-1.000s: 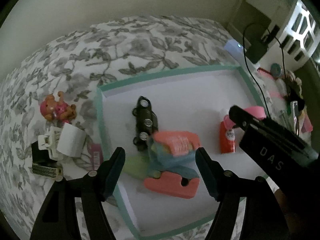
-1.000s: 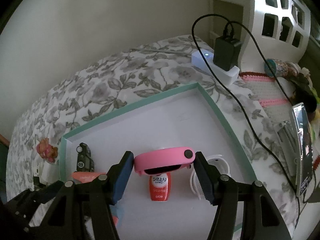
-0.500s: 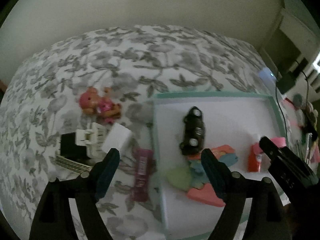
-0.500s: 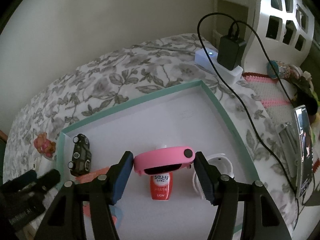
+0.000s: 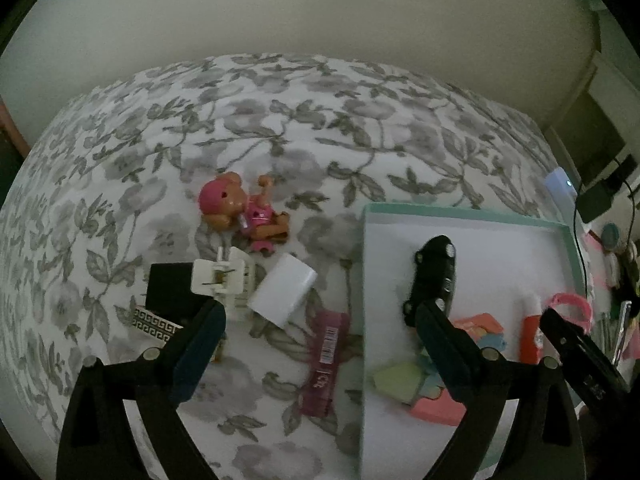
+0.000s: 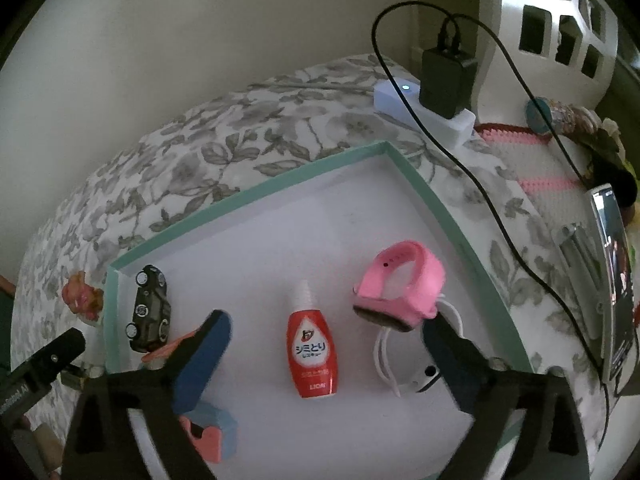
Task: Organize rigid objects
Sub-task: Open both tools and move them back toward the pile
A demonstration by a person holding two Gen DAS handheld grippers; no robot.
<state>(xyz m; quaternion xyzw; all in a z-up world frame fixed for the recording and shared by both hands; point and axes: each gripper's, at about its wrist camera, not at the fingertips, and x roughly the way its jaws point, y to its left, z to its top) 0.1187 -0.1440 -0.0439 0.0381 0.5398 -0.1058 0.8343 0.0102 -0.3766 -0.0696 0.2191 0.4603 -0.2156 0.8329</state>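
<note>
Floral bedspread (image 5: 248, 128), one tray (image 6: 248, 196) with one pink watch (image 6: 404, 280), one red bottle (image 6: 312, 344); both grippers (image 5: 320, 344) (image 6: 326, 348) apart, empty

Dim, grainy; fisheye edges warped, perhaps soft.

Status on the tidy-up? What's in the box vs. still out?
Done: toy car, red bottle and pink watch lie in the teal box. In hand: nothing; right gripper and left gripper are open. Left: doll, white clip, white block, maroon packet on the bedspread.
</note>
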